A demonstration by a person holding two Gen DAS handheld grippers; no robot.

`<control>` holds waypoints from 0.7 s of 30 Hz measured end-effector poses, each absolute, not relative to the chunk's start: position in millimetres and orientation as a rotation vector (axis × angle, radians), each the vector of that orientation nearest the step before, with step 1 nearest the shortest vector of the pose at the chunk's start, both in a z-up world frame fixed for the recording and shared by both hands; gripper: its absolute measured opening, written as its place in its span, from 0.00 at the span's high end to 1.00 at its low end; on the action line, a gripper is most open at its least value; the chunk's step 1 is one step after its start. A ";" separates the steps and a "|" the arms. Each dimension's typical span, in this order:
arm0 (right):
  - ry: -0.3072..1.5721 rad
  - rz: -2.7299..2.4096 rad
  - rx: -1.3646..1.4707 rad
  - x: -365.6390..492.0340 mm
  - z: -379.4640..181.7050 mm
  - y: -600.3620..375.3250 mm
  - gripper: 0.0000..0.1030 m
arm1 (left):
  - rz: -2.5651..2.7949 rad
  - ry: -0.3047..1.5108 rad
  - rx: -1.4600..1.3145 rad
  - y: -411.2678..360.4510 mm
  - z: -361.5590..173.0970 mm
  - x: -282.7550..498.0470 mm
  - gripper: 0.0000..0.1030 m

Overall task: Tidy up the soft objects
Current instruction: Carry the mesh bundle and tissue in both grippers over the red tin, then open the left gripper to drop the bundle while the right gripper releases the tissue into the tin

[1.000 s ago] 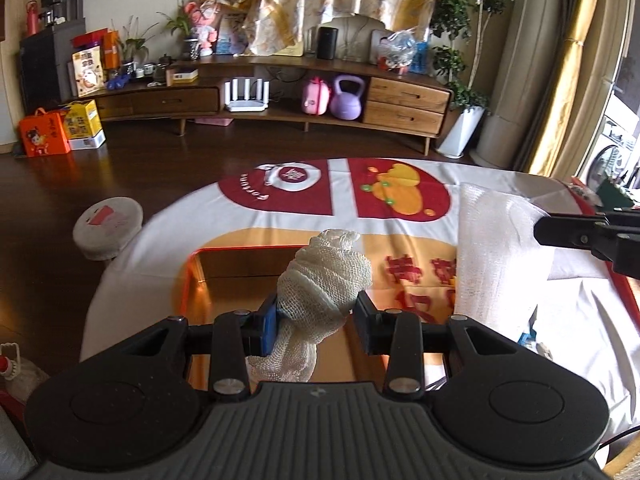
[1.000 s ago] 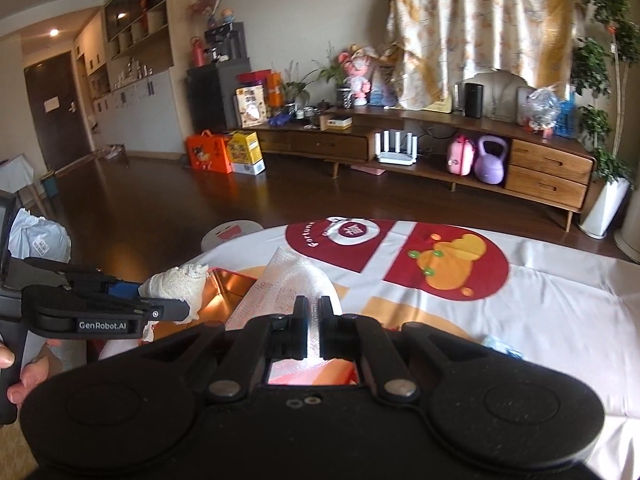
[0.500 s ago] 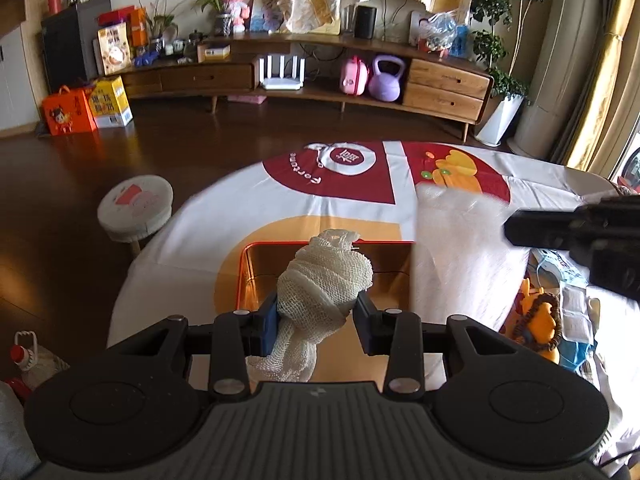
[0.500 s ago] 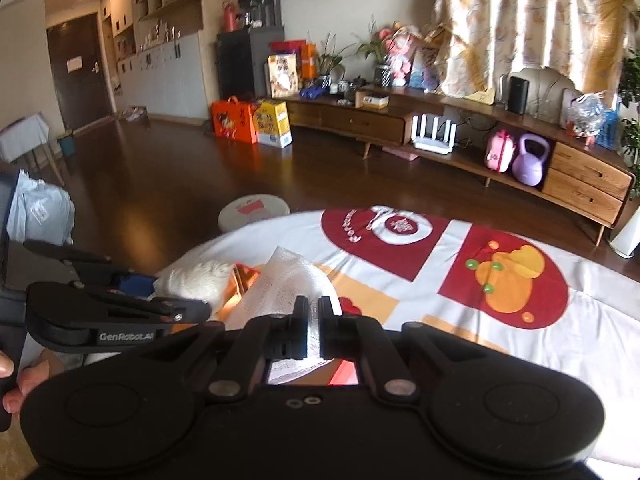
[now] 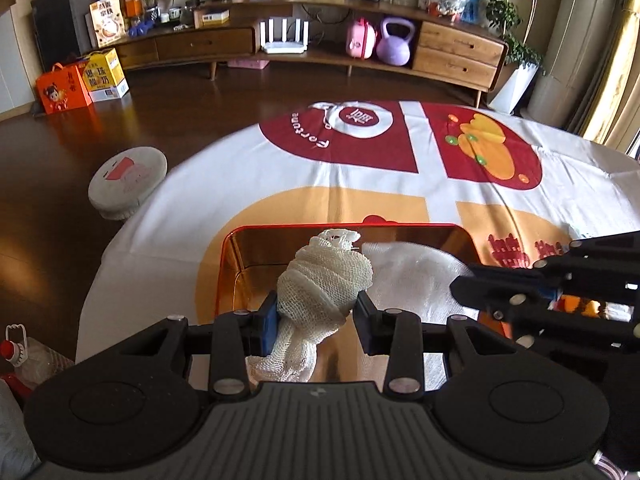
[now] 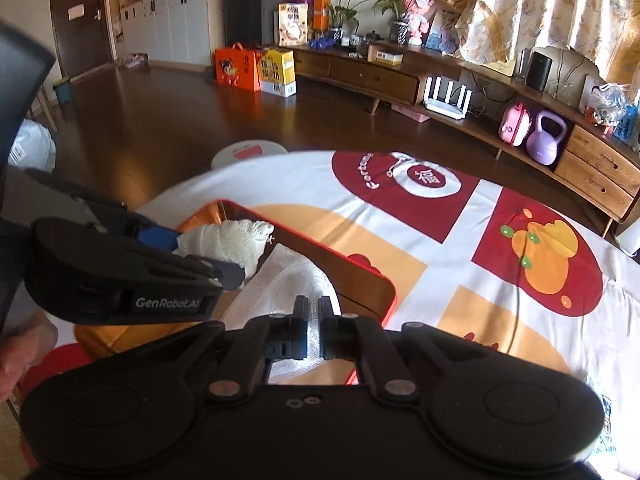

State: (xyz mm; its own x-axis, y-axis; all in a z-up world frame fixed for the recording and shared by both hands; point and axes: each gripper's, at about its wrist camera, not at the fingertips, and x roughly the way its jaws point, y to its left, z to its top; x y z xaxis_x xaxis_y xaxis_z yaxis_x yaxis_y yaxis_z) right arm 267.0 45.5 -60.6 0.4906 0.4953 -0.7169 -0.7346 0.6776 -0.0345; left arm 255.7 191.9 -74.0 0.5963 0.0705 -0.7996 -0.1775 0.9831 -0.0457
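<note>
Placement step: left gripper (image 5: 316, 314) clamps the gauze roll (image 5: 326, 284) above the orange tray (image 5: 230, 264); right gripper (image 6: 314, 334), nearly closed, pinches white mesh cloth (image 6: 288, 284). Next, I judge, both should lower and release inside the tray.

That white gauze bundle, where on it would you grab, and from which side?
Grab the gauze bundle around its rounded, wrapped middle, coming from above the orange tray. That part looks firm and evenly wound, while the tail below hangs loose and would probably slip. The left gripper already clamps it there.
</note>
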 end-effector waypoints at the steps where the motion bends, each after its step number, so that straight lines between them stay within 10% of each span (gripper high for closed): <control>1: 0.741 0.769 -0.364 268.8 -63.5 47.4 0.97 | 0.144 0.927 -0.121 191.8 -76.1 257.6 0.64; 21: 0.789 0.782 -0.423 274.1 -90.3 60.1 0.81 | 0.167 0.992 -0.123 195.7 -102.3 278.9 0.62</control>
